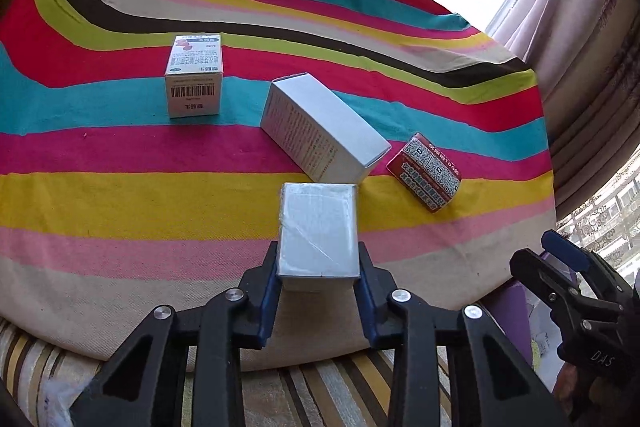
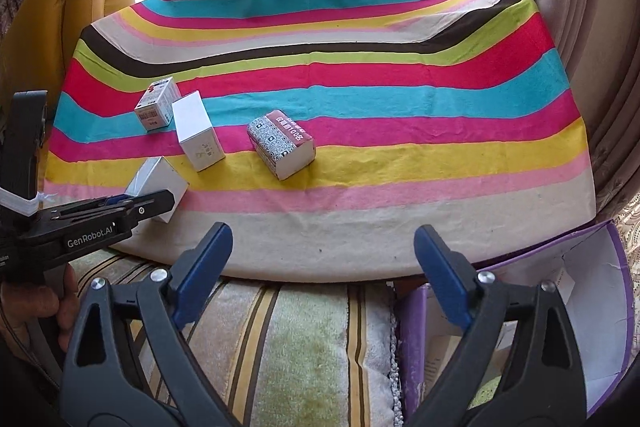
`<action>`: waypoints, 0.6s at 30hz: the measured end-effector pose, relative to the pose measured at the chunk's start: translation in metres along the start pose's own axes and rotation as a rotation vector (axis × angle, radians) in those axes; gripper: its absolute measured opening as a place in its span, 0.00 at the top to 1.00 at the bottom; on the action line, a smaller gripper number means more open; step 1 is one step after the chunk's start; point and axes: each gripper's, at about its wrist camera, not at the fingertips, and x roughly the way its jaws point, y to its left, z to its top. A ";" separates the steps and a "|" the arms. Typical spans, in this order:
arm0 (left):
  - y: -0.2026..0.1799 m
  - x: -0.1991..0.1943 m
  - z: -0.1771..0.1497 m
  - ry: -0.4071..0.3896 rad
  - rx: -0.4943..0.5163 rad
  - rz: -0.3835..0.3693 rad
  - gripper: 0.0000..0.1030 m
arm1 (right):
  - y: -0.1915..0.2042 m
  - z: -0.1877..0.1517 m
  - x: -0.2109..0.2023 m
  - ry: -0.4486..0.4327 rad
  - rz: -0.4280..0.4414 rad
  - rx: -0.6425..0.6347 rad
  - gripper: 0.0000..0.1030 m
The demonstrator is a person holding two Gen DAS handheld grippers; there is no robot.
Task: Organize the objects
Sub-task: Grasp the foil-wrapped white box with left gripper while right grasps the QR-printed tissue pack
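Your left gripper (image 1: 319, 267) clamps a silver-white box (image 1: 318, 233) by its sides, with a long white box (image 1: 324, 129), a barcoded box (image 1: 195, 83) and a red box (image 1: 426, 171) lying beyond it on the striped cloth (image 1: 120, 195), while your right gripper (image 2: 320, 259) hangs wide open, holding nothing.

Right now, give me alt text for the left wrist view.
The left gripper is shut on a small silver-white box over a striped tablecloth. Beyond lie a long white carton, a barcode-printed white box and a red pack.
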 end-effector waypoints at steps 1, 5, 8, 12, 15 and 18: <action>0.002 -0.001 0.000 -0.006 -0.009 -0.003 0.66 | 0.001 0.004 0.004 0.000 0.000 -0.008 0.11; 0.008 -0.002 -0.003 -0.028 -0.030 -0.019 0.66 | 0.007 0.018 0.020 0.000 0.003 -0.041 0.13; 0.009 -0.004 -0.005 -0.046 -0.035 -0.024 0.66 | 0.012 0.027 0.033 0.002 0.006 -0.077 0.14; 0.011 -0.005 -0.006 -0.061 -0.040 -0.023 0.66 | 0.020 0.039 0.053 0.015 0.014 -0.141 0.14; 0.010 -0.005 -0.007 -0.064 -0.034 -0.021 0.66 | 0.020 0.048 0.068 0.033 0.015 -0.154 0.14; 0.010 -0.004 -0.006 -0.064 -0.037 -0.024 0.66 | 0.018 0.054 0.080 0.049 0.028 -0.152 0.14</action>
